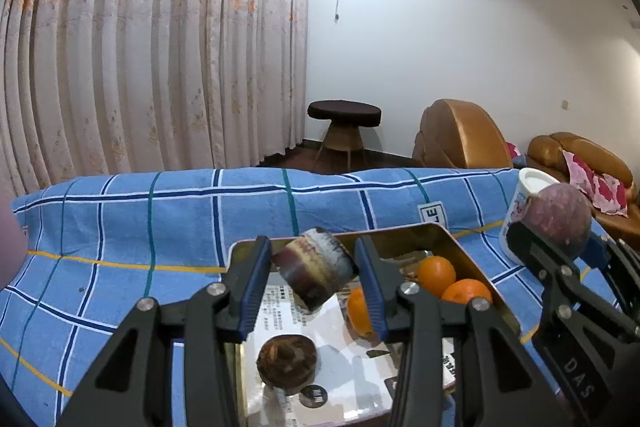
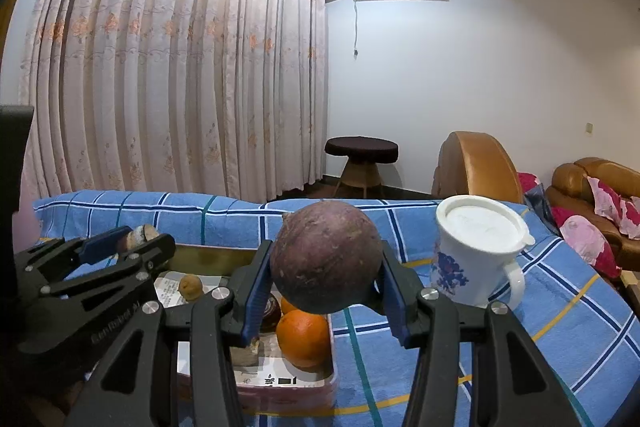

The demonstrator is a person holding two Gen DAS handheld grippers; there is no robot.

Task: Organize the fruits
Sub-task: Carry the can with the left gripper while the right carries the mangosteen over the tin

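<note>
My left gripper [image 1: 315, 269] is shut on a short brown-and-cream striped stalk piece [image 1: 314, 267] and holds it above the gold metal tray [image 1: 486, 277]. The tray holds oranges [image 1: 437, 274] and a dark round fruit [image 1: 286, 358]. My right gripper [image 2: 326, 261] is shut on a round purple fruit [image 2: 326, 261] above the tray's right end [image 2: 332, 371], over an orange [image 2: 303, 337]. The right gripper also shows in the left wrist view [image 1: 560, 227], and the left gripper shows in the right wrist view [image 2: 136, 237].
A white mug with a blue pattern and a white lid [image 2: 478, 251] stands on the blue checked cloth [image 2: 500, 339] right of the tray. A small yellowish fruit [image 2: 190, 287] lies in the tray. A stool [image 2: 360, 159] and brown sofas [image 2: 476, 163] stand beyond the table.
</note>
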